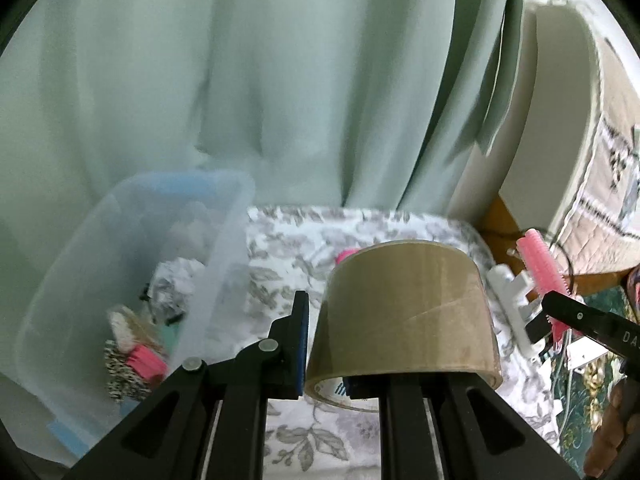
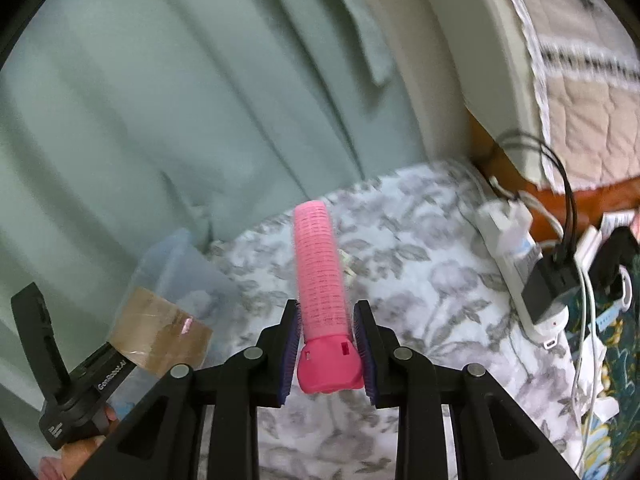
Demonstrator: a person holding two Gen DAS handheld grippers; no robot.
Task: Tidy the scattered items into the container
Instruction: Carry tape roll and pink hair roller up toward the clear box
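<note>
My left gripper [image 1: 324, 344] pinches the tape [image 1: 404, 316], right gripper [image 2: 326, 344] the curler [image 2: 320, 272]; I should clear the bin [image 1: 224, 240] rim before releasing.

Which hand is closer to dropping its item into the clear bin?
Left, probably. The left gripper holds the tape roll right beside the clear bin; the right gripper's pink roller is farther away.

Pale green curtain [image 1: 240, 80] (hanging in folds), floral tablecloth [image 2: 400, 280], quilted bedspread [image 2: 580, 112]
</note>
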